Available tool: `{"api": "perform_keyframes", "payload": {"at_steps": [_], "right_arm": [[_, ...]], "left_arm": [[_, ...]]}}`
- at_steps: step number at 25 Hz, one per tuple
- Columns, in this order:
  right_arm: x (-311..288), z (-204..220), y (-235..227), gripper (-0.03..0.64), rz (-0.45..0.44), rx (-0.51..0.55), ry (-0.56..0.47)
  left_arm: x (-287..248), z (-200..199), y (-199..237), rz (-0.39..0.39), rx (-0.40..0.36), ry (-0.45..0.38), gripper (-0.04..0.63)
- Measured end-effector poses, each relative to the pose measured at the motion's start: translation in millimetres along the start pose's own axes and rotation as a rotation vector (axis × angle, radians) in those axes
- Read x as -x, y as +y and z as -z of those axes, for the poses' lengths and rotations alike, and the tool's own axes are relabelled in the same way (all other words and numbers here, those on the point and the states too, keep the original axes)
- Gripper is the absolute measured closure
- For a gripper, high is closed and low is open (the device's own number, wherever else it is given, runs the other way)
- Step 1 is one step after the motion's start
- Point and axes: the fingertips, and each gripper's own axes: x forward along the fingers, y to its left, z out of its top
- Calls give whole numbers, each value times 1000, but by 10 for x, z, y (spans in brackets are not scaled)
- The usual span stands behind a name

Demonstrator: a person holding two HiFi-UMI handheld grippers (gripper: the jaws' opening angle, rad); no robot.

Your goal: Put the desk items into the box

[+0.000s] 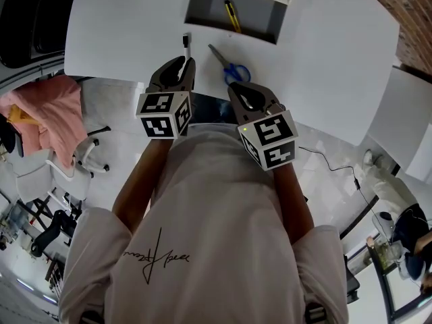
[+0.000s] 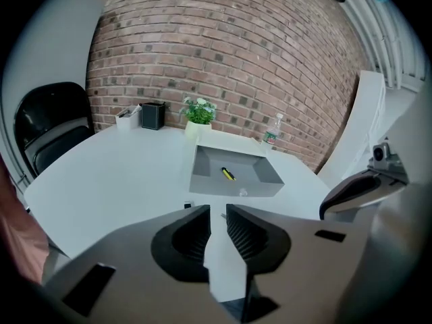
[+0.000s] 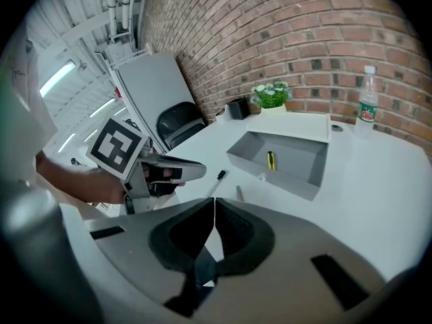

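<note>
A grey open box (image 1: 202, 9) stands at the far middle of the white table (image 1: 121, 25), with a yellow-and-black pen-shaped item (image 1: 232, 15) lying inside. A white marker with a black cap (image 1: 185, 46) lies just ahead of my left gripper (image 1: 181, 63), whose jaws stand a narrow gap apart with nothing between them (image 2: 217, 211). Blue-handled scissors (image 1: 229, 67) lie in front of my right gripper (image 1: 236, 88), which is shut and empty (image 3: 214, 201). In the right gripper view the marker (image 3: 214, 183) lies on the table short of the box (image 3: 270, 171).
A potted plant (image 2: 199, 111), a black pen holder (image 2: 153, 115) and a water bottle (image 2: 272, 130) stand behind the box by the brick wall. A black chair (image 2: 47, 127) sits at the table's left. Both grippers hover at the table's near edge.
</note>
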Motion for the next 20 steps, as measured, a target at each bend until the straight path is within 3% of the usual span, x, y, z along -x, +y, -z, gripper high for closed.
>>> {"api": "perform_keyframes", "payload": {"at_steps": [20], "right_arm": [[-111, -15, -20, 589, 17, -35, 15]], "left_arm": [[-314, 219, 245, -12, 5, 101, 503]]}}
